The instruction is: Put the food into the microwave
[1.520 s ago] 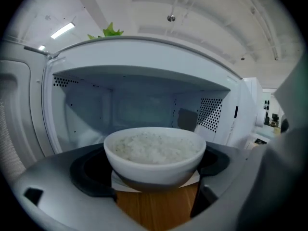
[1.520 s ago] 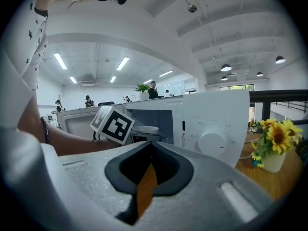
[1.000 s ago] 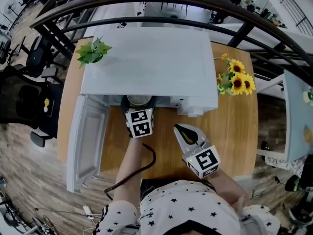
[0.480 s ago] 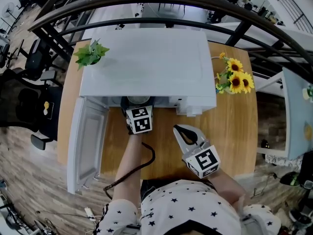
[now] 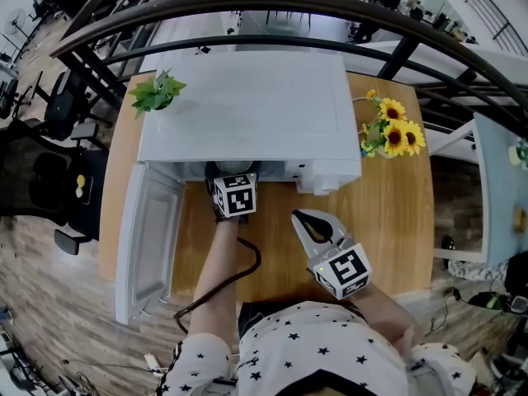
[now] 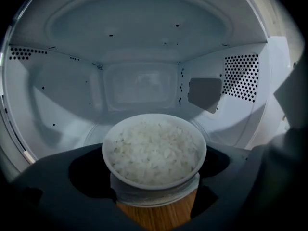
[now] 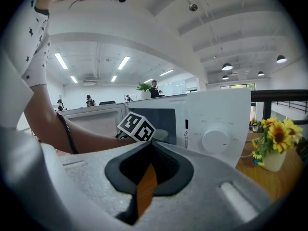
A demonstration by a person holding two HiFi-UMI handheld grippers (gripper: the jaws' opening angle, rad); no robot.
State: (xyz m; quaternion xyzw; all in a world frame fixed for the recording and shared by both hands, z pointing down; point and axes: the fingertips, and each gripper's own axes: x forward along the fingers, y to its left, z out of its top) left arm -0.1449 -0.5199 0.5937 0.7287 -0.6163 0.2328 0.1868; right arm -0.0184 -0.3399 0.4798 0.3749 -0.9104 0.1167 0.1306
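Observation:
A white bowl of rice [image 6: 154,150] sits between the dark jaws of my left gripper [image 6: 154,177], which is shut on its sides. The bowl hangs at the mouth of the white microwave [image 5: 247,106], whose empty cavity [image 6: 139,88] lies straight ahead, with wooden table showing below it. From the head view, the left gripper [image 5: 234,181] reaches under the microwave's front edge, and only the bowl's rim [image 5: 233,168] shows there. My right gripper [image 5: 307,219] hovers over the table in front of the control panel, shut and holding nothing [image 7: 149,146].
The microwave door [image 5: 148,246] stands swung open to the left of my left arm. A small green plant [image 5: 157,91] sits at the microwave's back left, and a vase of sunflowers [image 5: 392,134] on the wooden table [image 5: 388,213] to its right. The control dial [image 7: 216,138] faces my right gripper.
My left gripper has moved a little forward, carrying the bowl of rice further into the microwave's opening. The right gripper has stayed where it was.

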